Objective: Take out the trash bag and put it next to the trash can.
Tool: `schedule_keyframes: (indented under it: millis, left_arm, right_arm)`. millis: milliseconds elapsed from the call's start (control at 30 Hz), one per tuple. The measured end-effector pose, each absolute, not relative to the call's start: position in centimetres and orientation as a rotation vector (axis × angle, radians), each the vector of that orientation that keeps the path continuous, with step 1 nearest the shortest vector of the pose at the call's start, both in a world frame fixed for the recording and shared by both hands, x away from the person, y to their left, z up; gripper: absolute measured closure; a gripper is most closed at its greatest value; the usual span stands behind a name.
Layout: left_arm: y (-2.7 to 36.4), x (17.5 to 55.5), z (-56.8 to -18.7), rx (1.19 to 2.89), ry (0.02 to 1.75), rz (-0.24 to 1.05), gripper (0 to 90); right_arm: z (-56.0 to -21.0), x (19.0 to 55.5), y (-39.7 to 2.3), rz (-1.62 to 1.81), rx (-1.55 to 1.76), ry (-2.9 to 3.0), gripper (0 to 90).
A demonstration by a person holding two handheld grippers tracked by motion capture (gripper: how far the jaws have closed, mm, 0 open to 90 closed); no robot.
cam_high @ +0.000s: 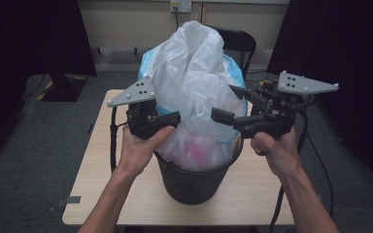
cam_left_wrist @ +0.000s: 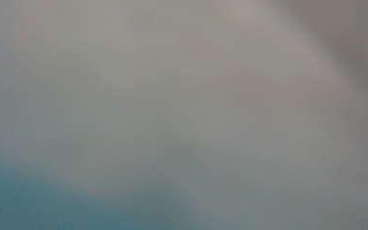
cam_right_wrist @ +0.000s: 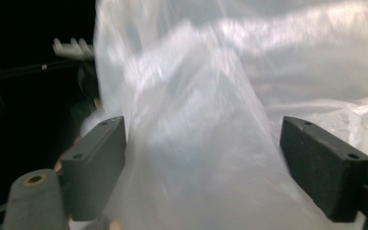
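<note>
While the bag (cam_high: 194, 82) stands in the black bin (cam_high: 194, 179), it rises high above the rim, thin and white, half see-through, with something pink low inside and a blue edge behind. The bin is in the middle of the table (cam_high: 102, 160). My left tongs (cam_high: 167, 119) are at the left side of the bag, clenched on its plastic. My right tongs (cam_right_wrist: 201, 163) are at the right side, jaws spread wide; a fold of the bag lies between them, but the pads do not press it.
</note>
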State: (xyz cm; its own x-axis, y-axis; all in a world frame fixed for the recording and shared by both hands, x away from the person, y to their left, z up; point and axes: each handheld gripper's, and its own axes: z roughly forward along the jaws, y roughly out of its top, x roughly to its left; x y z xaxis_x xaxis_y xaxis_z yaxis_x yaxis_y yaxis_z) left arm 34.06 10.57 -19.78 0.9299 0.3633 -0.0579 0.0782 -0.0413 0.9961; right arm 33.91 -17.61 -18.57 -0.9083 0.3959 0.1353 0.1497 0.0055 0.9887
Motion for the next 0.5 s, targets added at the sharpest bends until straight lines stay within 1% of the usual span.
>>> schedule_keyframes:
  millis: [233, 367, 433, 500]
  left_arm:
    - [11.2, 33.9, -18.8, 1.565, 0.328, 0.211, 88.9]
    - [10.5, 33.6, -18.6, 1.574, 0.299, 0.198, 88.9]
    - [10.0, 33.4, -18.4, 1.581, 0.287, 0.199, 88.9]
    - [9.4, 33.2, -18.2, 1.596, 0.281, 0.215, 88.8]
  right_arm:
    - [-21.8, 34.9, -16.1, 2.002, 0.561, 2.177, 14.6]
    - [-22.0, 35.2, -14.9, 2.007, 0.507, 2.208, 13.7]
    - [-21.9, 35.3, -14.2, 2.004, 0.484, 2.221, 10.6]
    - [-21.9, 35.4, -13.5, 1.985, 0.476, 2.232, 10.3]
